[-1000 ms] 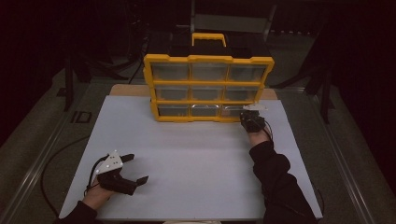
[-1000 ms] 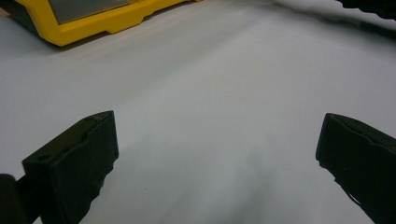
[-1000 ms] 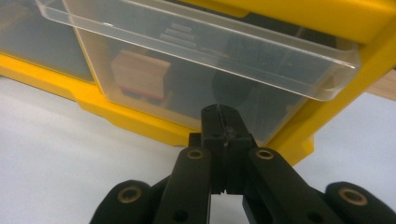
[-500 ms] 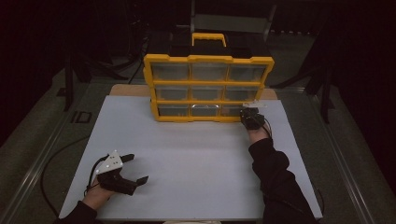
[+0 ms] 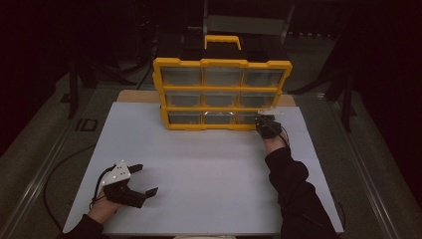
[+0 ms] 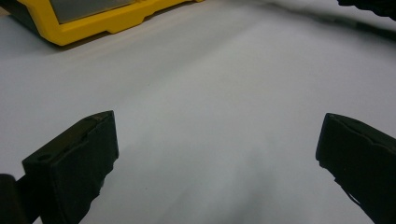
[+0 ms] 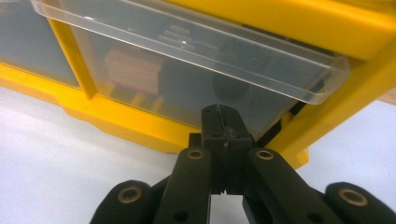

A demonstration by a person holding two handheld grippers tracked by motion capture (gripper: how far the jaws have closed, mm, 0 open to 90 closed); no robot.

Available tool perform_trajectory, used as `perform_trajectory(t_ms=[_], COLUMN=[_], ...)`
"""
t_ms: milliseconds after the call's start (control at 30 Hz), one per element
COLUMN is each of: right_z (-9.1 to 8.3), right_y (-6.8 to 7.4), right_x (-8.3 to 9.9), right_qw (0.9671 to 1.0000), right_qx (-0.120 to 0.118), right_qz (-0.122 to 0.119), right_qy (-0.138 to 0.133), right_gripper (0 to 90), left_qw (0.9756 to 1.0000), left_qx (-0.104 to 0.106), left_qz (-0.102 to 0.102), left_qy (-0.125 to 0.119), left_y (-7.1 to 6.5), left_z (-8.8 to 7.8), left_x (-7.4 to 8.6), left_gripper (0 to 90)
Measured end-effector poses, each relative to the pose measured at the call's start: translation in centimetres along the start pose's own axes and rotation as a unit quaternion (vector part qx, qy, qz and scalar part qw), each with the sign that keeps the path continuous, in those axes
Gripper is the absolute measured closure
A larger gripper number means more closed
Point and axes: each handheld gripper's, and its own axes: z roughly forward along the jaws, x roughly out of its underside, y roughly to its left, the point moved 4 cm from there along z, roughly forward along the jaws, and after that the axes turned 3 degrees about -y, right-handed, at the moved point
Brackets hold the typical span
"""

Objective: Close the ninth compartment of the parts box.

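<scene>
My right gripper (image 7: 224, 122) is clenched, tips at the bottom-right drawer (image 7: 196, 88) of the yellow organizer (image 5: 221, 94). My left gripper (image 5: 143, 179) rests released on the white table (image 5: 209, 169), well apart from the organizer.

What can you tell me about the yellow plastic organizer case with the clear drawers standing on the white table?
The yellow plastic organizer case stands upright at the far middle of the white table, its front toward the person. Its frame holds nine clear drawers in three rows of three, and a yellow carry handle sits on top above a black back section. The right gripper, jaws shut, is at the bottom right drawer, under its clear lip; a brownish block shows dimly inside. The other contents are unclear.
</scene>
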Motion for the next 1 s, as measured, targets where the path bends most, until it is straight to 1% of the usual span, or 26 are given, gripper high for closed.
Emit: perform_trajectory(t_ms=[200, 333, 400, 433, 500, 600, 700, 800, 967, 1000], right_z=[-0.5, -0.8, -0.9, -1.0, -1.2, -1.5, -1.7, -1.9, -2.1, -2.1], right_y=[0.4, 0.6, 0.7, 0.8, 1.2, 1.5, 1.7, 1.9, 2.3, 2.3], right_x=[0.1, 0.3, 0.3, 0.3, 0.4, 0.4, 0.3, 0.3, 0.3, 0.3], right_qw=[0.9998, 0.9997, 0.9997, 0.9996, 0.9995, 0.9992, 0.9986, 0.9979, 0.9967, 0.9967], right_qx=[-0.015, -0.023, -0.022, -0.024, -0.029, -0.037, -0.049, -0.06, -0.077, -0.077], right_qz=[0.01, 0.01, 0.011, 0.009, -0.002, -0.004, 0.002, 0.003, -0.003, -0.003], right_qy=[-0.004, -0.009, -0.009, -0.012, -0.012, -0.016, -0.02, -0.023, -0.024, -0.024], right_gripper=[90.0, 89.7, 89.1, 85.3, 80.4, 75.6, 69.3, 61.0, 47.3, 47.3], left_qw=[1.0, 1.0, 1.0, 1.0, 1.0, 1.0, 1.0, 1.0, 1.0, 1.0], left_qx=[0.0, 0.0, 0.0, 0.0, 0.0, 0.0, 0.0, -0.001, 0.0, 0.0], left_qz=[0.001, 0.0, 0.0, 0.001, 0.001, 0.001, 0.001, 0.0, 0.001, 0.001], left_qy=[0.0, 0.0, 0.0, 0.0, 0.0, 0.0, 0.0, -0.001, 0.0, 0.0], left_y=[0.0, 0.0, 0.0, 0.0, 0.0, 0.0, 0.0, 0.0, 0.0, 0.0], left_z=[0.0, 0.0, 0.0, 0.0, 0.0, 0.0, 0.0, -0.1, 0.0, 0.0], left_x=[0.0, 0.0, 0.0, 0.0, 0.0, 0.0, 0.0, 0.0, 0.0, 0.0], left_gripper=[0.0, 0.0, 0.0, 0.0, 0.0, 0.0, 0.0, 0.0, 0.0, 0.0])
